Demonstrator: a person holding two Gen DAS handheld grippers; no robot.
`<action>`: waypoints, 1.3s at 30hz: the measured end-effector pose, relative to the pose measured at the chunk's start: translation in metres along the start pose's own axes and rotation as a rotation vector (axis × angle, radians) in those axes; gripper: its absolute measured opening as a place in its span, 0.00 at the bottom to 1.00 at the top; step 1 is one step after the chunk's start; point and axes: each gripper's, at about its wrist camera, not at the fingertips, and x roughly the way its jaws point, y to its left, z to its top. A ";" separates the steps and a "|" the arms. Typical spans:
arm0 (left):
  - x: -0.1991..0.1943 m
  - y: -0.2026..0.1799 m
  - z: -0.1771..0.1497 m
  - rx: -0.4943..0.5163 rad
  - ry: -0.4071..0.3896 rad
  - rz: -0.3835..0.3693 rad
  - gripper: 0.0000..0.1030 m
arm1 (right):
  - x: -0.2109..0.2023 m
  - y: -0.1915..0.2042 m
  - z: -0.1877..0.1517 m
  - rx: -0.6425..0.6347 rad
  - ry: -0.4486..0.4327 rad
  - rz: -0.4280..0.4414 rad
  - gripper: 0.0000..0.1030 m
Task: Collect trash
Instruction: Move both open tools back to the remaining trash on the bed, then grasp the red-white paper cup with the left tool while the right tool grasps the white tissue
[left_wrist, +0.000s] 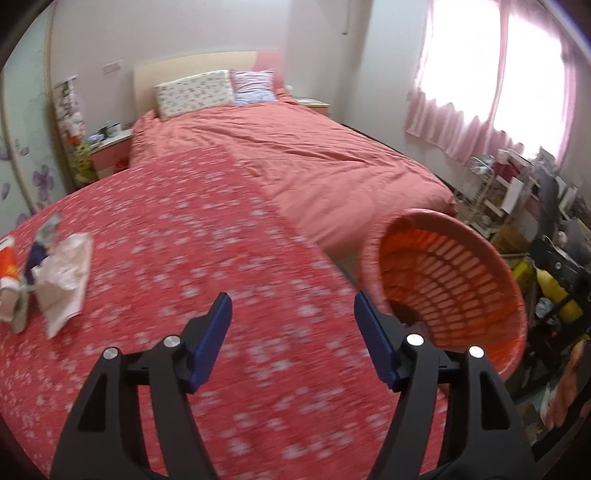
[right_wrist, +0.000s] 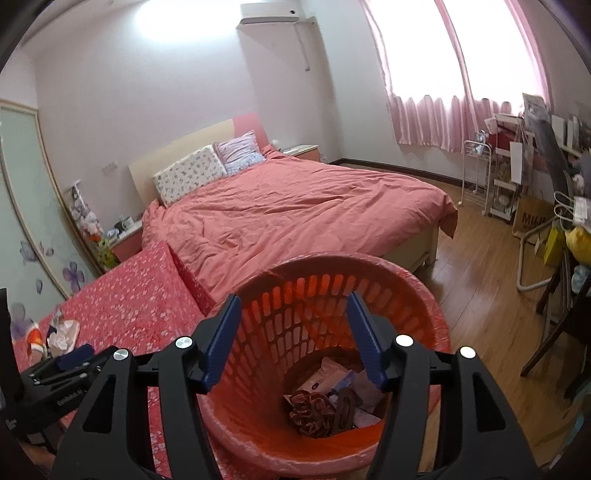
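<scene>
Down in the bottom of the round orange slotted plastic basket (right_wrist: 424, 310), lined with a thin clear bag, lies the collected trash (right_wrist: 332, 395): a crumpled dark red patterned wrapper, a white packet and other scraps. More crumpled litter (left_wrist: 55, 273), pale tissue-like paper and an orange-and-white wrapper, sits on the red floral-print cloth (left_wrist: 207, 236) at the left, well apart from the basket. The right gripper (right_wrist: 291, 332) hangs over the basket's mouth, its blue-padded fingers spread about halfway with nothing between them. The left gripper (left_wrist: 291, 332) is over the floral cloth just beside the basket, likewise parted and empty. Beyond lie a bed with a salmon-pink duvet (right_wrist: 295, 206), two pillows, and pink curtains (right_wrist: 443, 114).
</scene>
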 end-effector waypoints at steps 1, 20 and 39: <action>-0.002 0.007 -0.002 -0.007 0.001 0.012 0.66 | 0.001 0.007 -0.001 -0.015 0.007 0.001 0.58; -0.081 0.215 -0.055 -0.262 -0.033 0.354 0.73 | 0.020 0.181 -0.041 -0.307 0.167 0.239 0.58; -0.119 0.330 -0.097 -0.460 -0.044 0.477 0.76 | 0.089 0.355 -0.079 -0.338 0.333 0.381 0.58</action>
